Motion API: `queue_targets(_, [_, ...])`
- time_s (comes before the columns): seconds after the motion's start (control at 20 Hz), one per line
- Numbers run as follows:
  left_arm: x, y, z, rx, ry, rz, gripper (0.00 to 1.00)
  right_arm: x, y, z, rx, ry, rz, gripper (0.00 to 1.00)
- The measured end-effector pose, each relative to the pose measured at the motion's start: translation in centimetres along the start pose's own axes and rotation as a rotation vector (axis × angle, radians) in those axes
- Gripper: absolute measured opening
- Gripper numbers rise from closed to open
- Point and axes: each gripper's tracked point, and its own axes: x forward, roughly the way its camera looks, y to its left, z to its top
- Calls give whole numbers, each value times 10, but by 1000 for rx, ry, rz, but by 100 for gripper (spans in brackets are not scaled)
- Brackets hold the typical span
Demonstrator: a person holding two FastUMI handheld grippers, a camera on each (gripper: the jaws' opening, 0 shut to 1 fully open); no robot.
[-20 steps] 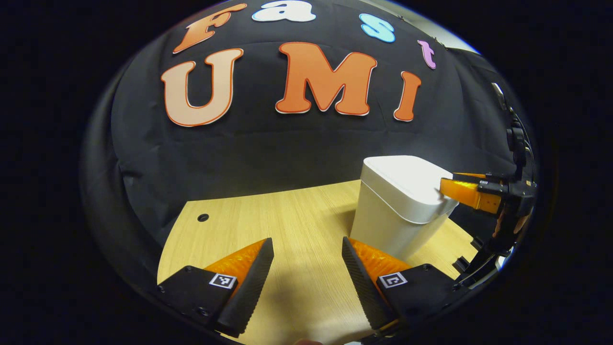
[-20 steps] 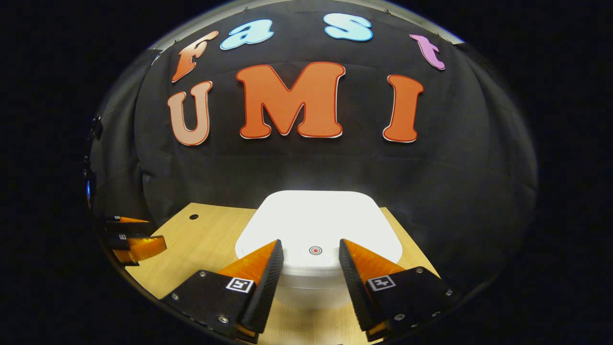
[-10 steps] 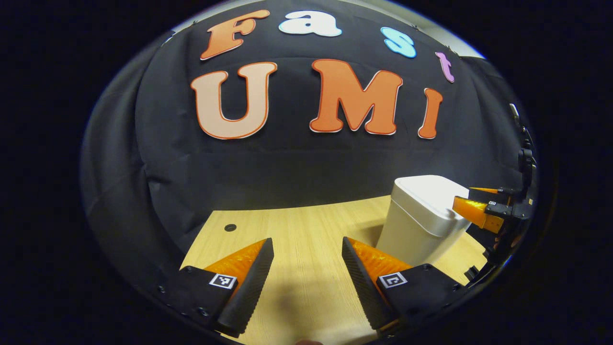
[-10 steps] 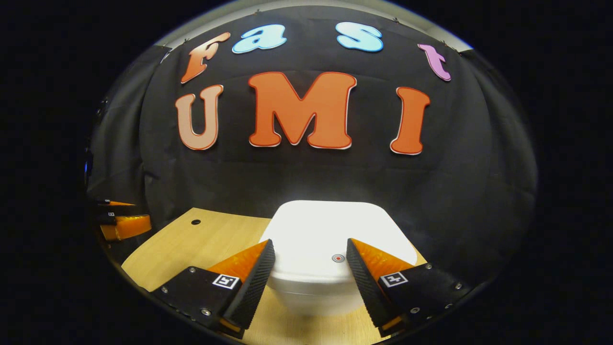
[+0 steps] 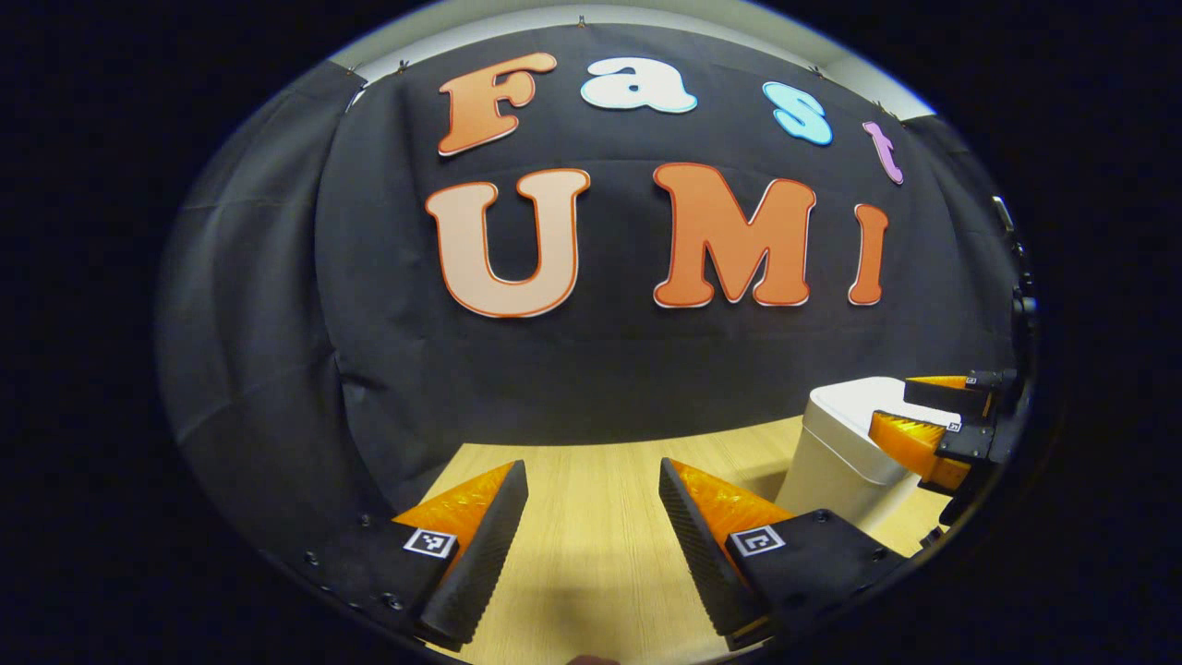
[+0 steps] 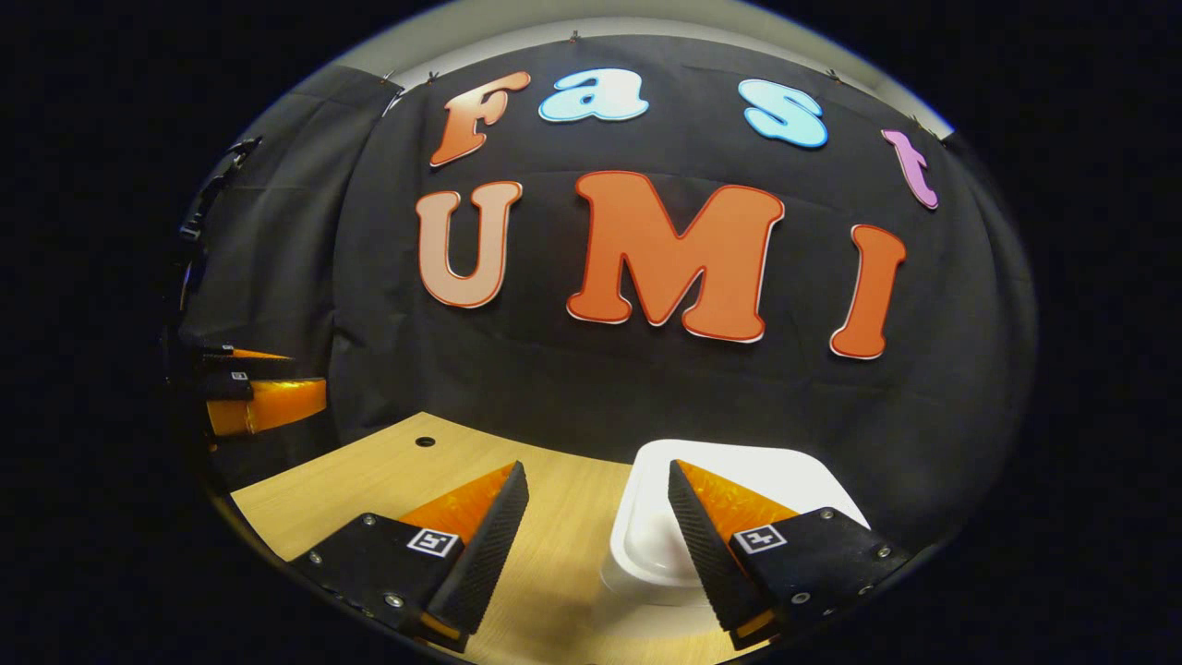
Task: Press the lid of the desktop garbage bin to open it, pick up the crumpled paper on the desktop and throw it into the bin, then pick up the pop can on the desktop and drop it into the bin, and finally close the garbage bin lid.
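**Hovering above a shut bin, both hand-held grippers empty**

Seen from the left gripper view, the left hand-held gripper (image 5: 593, 480) is held over bare desk (image 5: 591, 573), fingers spread apart with nothing between them. Further right in that view, the white garbage bin (image 5: 836, 466) stands at the desk's far right, and the right hand-held gripper (image 5: 910, 416) is seen above its lid.

In the right gripper view, the left hand-held gripper appears at the far left edge, then a small hole in the desk (image 6: 425, 441), then the right hand-held gripper's own spread, empty fingers. The bin lid (image 6: 794, 471) lies flat and closed beneath the right finger. Crumpled paper and pop can are not identified in these frames.

A shut lid fits either a bin awaiting its opening press or one closed again with the rubbish inside; which applies cannot be settled. If a press is due, it is judged best made squarely downward near the lid's front edge, with one fingertip, so the bin is not tipped or slid.

Against the earlier frames: both views have been tilted upward and swung left, so the bin sits lower and further right. The red dot on the lid, previously between the right fingers, is no longer seen.
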Motion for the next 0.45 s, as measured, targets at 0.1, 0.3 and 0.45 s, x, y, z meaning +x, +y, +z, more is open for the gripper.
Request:
queue_targets(0.1, [-2, 4, 4, -16, -15, 25, 92, 5, 11, 6, -7, -13, 25, 93])
queue_targets(0.3, [-3, 11, 12, -18, -51, 64, 92, 15, 32, 15, 7, -29, 73, 94])
queue_targets(0.45, [-6, 13, 22, -4, -96, 85, 92, 18, 41, 18, -12, -34, 99, 94])
